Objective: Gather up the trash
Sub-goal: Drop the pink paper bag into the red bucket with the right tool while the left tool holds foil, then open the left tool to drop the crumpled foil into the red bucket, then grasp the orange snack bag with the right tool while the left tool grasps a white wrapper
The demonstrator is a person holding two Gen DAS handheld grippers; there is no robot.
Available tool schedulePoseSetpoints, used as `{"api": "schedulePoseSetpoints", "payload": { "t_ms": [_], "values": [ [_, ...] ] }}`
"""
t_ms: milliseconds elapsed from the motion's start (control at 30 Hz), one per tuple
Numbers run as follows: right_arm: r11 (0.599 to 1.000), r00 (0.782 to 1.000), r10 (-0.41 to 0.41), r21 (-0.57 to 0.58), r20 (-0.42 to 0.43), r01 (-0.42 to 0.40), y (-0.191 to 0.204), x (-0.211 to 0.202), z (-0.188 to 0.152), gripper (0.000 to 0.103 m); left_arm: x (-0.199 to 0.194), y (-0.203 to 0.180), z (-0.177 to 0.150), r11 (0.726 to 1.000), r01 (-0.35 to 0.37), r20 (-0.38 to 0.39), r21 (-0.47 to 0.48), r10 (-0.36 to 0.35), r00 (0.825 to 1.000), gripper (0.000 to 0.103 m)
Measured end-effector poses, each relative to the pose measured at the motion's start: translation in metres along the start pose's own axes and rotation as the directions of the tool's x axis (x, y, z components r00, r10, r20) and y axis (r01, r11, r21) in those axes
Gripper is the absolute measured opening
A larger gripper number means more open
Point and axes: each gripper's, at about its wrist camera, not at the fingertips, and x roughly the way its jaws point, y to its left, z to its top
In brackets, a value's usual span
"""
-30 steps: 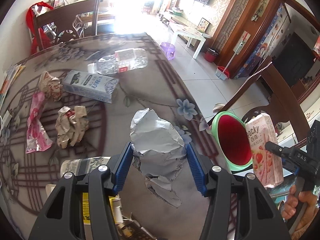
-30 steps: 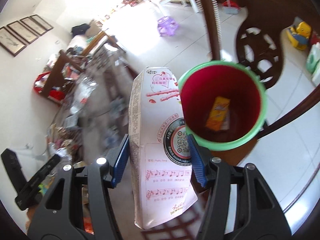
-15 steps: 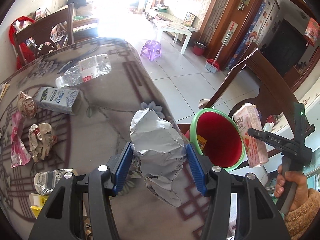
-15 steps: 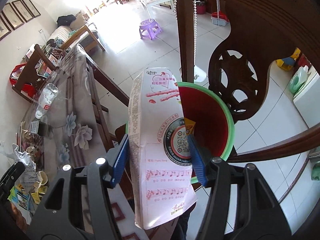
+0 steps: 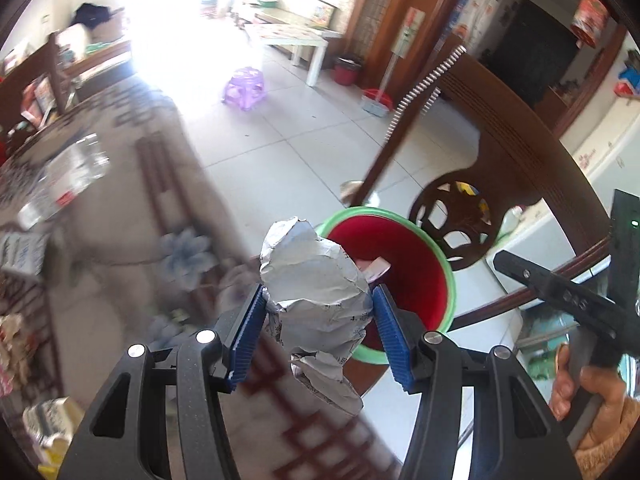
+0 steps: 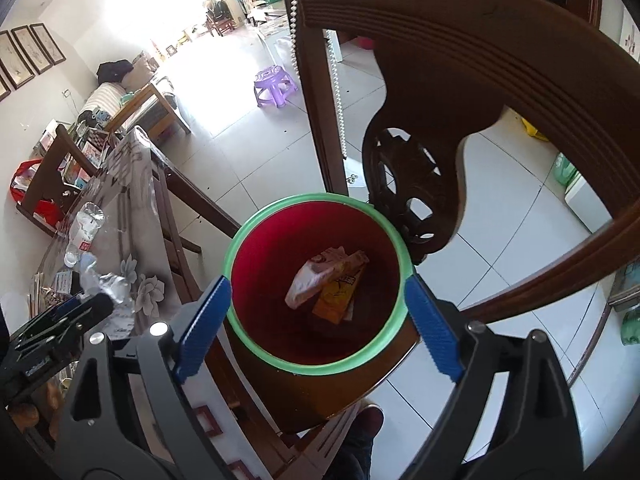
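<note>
Pink box that was clamped in the right tongs (image 6: 318,320) half a sec ago is now down in the bin (image 6: 236,252), lying on the yellow wrapper (image 6: 336,300) at the bottom, so that piece is done & the right side is free. Right tongs now gape wide, nothing in them, pads either side of the bin's green rim w/o clearly touching it, hanging right above the opening. Left tongs (image 5: 318,326) are closed tight on a crumpled foil wad (image 5: 314,288), carried off the counter (image 5: 120,240) edge to just beside the bin, not yet over the red inside. Next job looks like swinging the wad over the rim & letting go. More trash on the counter, e.g. bottle (image 5: 64,180), so task prob. nowhere near finished.
</note>
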Motion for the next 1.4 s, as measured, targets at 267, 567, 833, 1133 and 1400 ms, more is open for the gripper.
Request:
{"api": "schedulePoseSetpoints", "payload": {
  "t_ms": [267,567,833,1133,1400],
  "values": [
    [0.998,0.998,-0.046,0.040,0.048,0.044,-0.023,-0.023,0.003,0.088,0.046,-0.072,0.023,0.977,0.123,-0.052,0.173,-0.115,0.992,0.052],
    [0.997,0.996,-0.058,0.062,0.071,0.054,-0.024,-0.036,-0.004,0.088,0.049,-0.085,0.029,0.971,0.114,-0.037,0.212,-0.109,0.993,0.073],
    [0.999,0.998,0.024,-0.030,0.060,-0.022,0.023,-0.039,-0.012,0.088,-0.037,-0.023,0.012,0.991,0.063,0.101,0.122,-0.075,0.992,0.073],
    [0.959,0.989,0.141,-0.243,-0.038,-0.147,0.123,-0.029,-0.045,0.090,-0.116,0.105,-0.068,0.977,-0.143,0.126,-0.159,0.164,0.978,0.072],
    [0.881,0.965,0.198,-0.400,-0.172,-0.252,0.210,-0.024,-0.104,0.090,-0.153,0.181,-0.115,0.920,-0.247,0.106,-0.304,0.290,0.951,0.072]
  ]
}}
